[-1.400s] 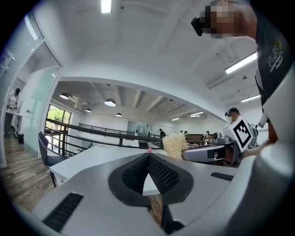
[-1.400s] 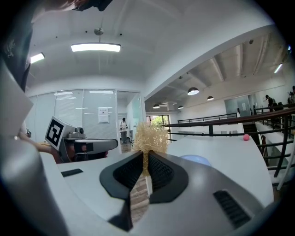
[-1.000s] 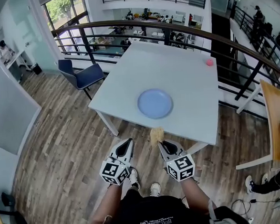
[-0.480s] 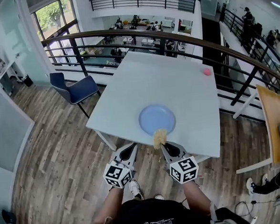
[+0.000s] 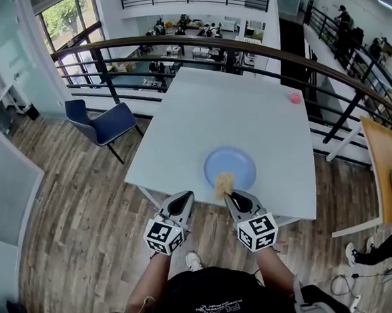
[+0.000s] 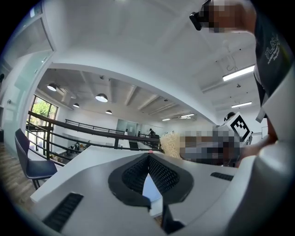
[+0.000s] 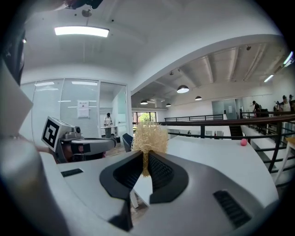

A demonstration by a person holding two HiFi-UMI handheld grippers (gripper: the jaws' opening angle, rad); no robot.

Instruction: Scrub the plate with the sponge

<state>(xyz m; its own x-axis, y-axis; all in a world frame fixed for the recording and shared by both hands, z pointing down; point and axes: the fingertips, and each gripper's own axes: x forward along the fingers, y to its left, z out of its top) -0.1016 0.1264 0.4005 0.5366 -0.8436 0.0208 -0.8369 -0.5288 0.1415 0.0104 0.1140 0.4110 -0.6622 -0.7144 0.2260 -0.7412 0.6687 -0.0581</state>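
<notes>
Pale blue plate point(image 5: 231, 163) sits near the front edge of the white table point(image 5: 246, 102). In the head view, the right gripper point(image 5: 229, 195) has the straw-coloured sponge point(image 5: 224, 182) over the plate's 7 o'clock rim, can't tell if it's touching. The left gripper point(image 5: 184, 197) hangs at 9 o'clock of the right one, off the table edge, both forearms reaching forward and low.

Left gripper view: jaws together, nothing in them.

Right gripper view: jaws clamped on the sponge's lower end, fuzzy bulk poking out.

Looks like the approach step. Next it probably needs pressing down onto the plate and rubbing.
</notes>
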